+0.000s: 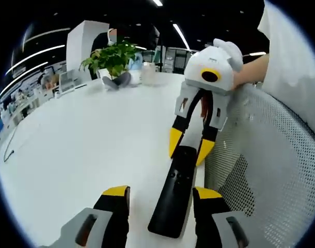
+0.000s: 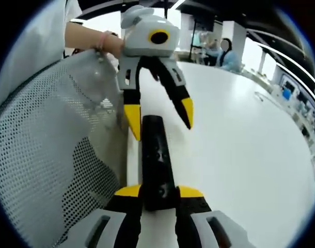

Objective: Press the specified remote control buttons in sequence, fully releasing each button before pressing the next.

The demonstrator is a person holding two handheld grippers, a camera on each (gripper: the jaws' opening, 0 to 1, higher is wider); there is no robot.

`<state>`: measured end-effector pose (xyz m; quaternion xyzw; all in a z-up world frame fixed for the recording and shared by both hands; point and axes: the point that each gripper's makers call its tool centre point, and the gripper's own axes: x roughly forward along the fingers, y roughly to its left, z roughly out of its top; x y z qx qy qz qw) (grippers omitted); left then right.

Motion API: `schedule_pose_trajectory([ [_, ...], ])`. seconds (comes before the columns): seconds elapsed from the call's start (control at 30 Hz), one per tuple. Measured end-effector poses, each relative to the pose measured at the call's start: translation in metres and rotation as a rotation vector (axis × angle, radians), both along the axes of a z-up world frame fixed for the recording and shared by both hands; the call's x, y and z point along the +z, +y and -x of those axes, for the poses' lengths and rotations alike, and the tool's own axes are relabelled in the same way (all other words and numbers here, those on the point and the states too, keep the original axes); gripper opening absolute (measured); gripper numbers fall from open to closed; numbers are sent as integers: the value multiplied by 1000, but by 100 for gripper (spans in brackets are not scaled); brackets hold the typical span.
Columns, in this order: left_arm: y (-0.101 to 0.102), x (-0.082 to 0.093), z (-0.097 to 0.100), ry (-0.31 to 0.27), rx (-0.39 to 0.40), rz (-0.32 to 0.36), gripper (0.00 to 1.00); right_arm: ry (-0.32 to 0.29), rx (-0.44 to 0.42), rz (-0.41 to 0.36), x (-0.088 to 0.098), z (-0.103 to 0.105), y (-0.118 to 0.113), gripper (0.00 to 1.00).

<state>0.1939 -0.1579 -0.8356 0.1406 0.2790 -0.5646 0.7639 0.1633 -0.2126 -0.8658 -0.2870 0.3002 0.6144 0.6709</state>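
Remote control (image 1: 174,194) — slim, glossy black, faint buttons — lies on the white tabletop (image 1: 85,150) near its edge. Right gripper (image 2: 158,199) jaws pinch one end; left gripper (image 1: 160,206) jaws spread, straddling the other.

White bench (image 1: 85,139) is spreading wide across both views, its surface glossy and bare over most of its area. Mesh chair back (image 1: 273,165) — white, perforated — is standing just beside the bench edge. At the far end a green potted plant (image 1: 112,58) is sitting on the bench, with a pale jar-like container (image 1: 148,73) near it. Ceiling strip lights (image 1: 179,35) are glowing overhead. A seated person (image 2: 231,56) is showing in the background — details too small to tell.
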Motion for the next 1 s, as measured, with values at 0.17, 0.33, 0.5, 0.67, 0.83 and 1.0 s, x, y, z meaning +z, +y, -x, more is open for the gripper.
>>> schedule_pose_trajectory([
  [0.17,4,31,-22,-34,130,129,66,2,-3,-6,1,0,0,22],
  [0.33,13,50,-31,-99,174,136,76,5,-4,-9,1,1,0,22],
  [0.5,17,75,-37,-145,250,233,85,8,-6,-15,1,1,0,22],
  [0.67,23,109,-38,-200,334,401,96,3,-3,-18,1,1,1,22],
  [0.83,38,134,-37,-282,410,469,100,0,-2,-21,1,1,2,22],
  [1.0,52,152,-33,-355,461,532,100,1,-3,-23,1,1,3,22],
])
